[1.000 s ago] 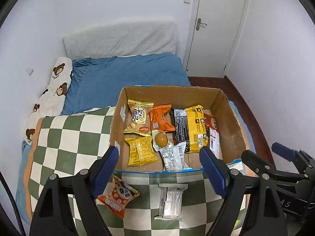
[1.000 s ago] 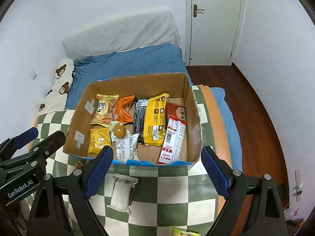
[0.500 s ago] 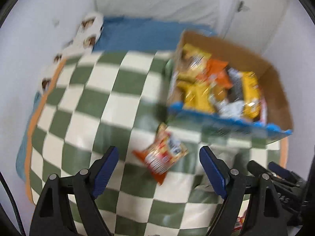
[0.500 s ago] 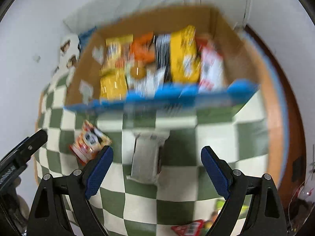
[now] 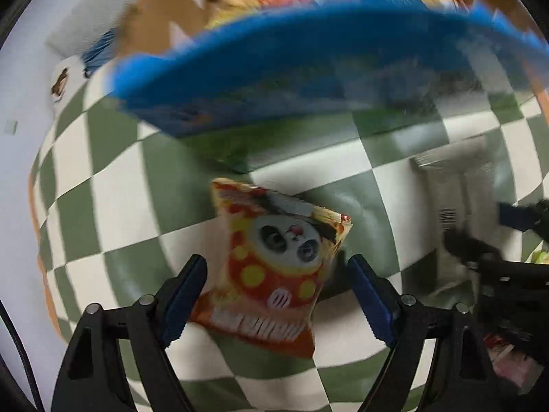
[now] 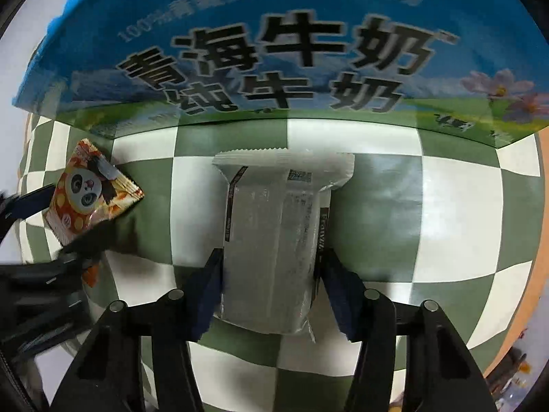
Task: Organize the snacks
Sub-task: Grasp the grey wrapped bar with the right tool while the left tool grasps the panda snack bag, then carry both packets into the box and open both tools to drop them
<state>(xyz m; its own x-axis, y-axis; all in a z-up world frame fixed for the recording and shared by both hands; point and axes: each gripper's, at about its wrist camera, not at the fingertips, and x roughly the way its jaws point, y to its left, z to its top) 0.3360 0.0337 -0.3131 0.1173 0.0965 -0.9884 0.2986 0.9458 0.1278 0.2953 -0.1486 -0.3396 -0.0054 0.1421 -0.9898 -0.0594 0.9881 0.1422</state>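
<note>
An orange panda snack packet [image 5: 284,237] lies on the green-and-white checked blanket [image 5: 113,206]. My left gripper [image 5: 278,267] points down over it. Its jaws are closing and straddle the packet's lower half, with a small gap on each side. A white-and-clear wrapped snack [image 6: 274,213] lies to its right. My right gripper [image 6: 271,264] is closing, and its blue pads touch the wrapper's two long edges. Just beyond both stands the cardboard snack box, with its blue printed front wall [image 6: 274,51]. Several packets show blurred over the rim.
The panda packet [image 6: 85,192] and the left gripper's dark frame sit at the left of the right wrist view. The blanket's orange border [image 6: 525,274] runs along the right side. A red packet [image 5: 507,360] lies blurred at the lower right in the left wrist view.
Both grippers dropped from high above the bed to just over the blanket. The left now straddles the panda packet. The right's jaws narrowed onto the white wrapper.
</note>
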